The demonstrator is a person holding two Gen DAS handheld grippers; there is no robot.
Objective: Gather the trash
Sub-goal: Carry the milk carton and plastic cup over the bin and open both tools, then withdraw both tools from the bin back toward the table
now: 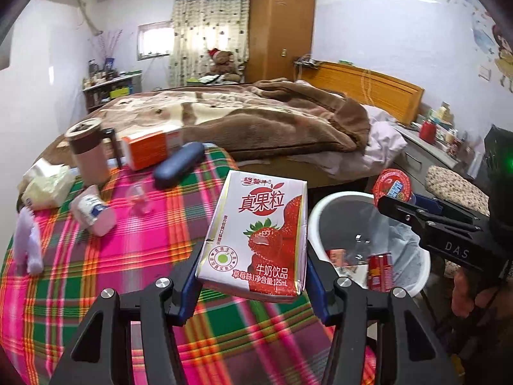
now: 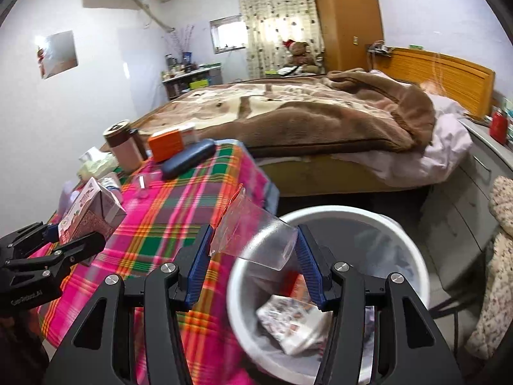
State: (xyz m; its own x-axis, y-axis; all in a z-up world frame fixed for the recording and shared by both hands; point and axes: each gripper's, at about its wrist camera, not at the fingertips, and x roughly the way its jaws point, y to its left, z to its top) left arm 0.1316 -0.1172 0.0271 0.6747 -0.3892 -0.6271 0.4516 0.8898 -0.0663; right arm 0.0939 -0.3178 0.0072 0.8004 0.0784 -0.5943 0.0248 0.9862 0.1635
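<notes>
Left hand-held gripper was partly closed, blue pads clamped on both sides of the white-and-red strawberry milk carton, held upright above the pink-green plaid tabletop. Right hand-held gripper was likewise partly closed on a clear plastic cup with a red foil lid, tipped on its side, over the rim of the round white trash bin. Bin sat at 3 o'clock of the tabletop, just beside its edge; a crumpled printed wrapper and a red can already lay inside. Left on the tabletop at 10–11 o'clock: brown lidded mug, orange box, dark blue case.
</notes>
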